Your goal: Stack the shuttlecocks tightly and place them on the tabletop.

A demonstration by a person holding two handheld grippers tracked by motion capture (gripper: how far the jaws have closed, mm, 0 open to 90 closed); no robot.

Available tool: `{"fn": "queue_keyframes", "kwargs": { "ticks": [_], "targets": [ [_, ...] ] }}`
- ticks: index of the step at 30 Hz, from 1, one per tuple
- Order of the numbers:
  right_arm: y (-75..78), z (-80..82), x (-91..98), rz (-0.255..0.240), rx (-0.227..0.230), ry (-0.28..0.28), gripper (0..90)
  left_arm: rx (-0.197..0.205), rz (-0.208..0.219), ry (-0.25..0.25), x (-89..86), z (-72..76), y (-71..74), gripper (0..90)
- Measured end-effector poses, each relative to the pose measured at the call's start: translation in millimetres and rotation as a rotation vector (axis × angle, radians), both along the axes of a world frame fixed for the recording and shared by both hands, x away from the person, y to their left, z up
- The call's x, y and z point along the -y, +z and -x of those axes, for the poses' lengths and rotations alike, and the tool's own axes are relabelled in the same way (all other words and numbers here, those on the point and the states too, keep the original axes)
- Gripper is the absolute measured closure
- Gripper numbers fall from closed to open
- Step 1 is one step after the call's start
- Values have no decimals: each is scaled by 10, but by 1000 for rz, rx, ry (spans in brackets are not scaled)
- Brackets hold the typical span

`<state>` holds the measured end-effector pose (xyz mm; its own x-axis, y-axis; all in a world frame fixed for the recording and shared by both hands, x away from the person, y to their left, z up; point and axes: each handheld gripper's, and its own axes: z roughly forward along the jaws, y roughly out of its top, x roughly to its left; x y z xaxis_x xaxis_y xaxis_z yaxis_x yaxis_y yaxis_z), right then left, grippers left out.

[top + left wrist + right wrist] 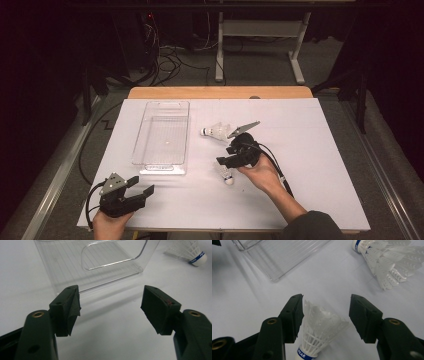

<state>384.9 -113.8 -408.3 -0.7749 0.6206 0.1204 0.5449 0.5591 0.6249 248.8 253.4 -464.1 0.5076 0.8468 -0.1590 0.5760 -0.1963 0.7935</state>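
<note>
Your right gripper straddles a shuttlecock right of the clear tray, jaws apart, not gripping | left gripper before the tray: wide, empty

Both grippers black plastic, two-jaw. Left gripper: grey three-cornered plate on top w/ small dark holes, black cable looping off its rear. Right gripper: same grey plate, black cable trailing back along the forearm. Jaws up close — chunky black arms, each w/ a brass-ringed screw hole near the base; blocky tips faced w/ dark matte pads, edges a bit ragged. Small reddish mark on one left-gripper tip. Right forearm — dark grey sleeve at the elbow end.
</note>
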Motion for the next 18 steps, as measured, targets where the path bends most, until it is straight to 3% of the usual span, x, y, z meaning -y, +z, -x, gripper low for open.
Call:
{"fn": "queue_keyframes", "kwargs": {
  "ticks": [18],
  "targets": [
    [-19, -19, -5, 23, -42, 23, 569, -2, 6, 3, -3, 0, -2, 322]
  ]
}}
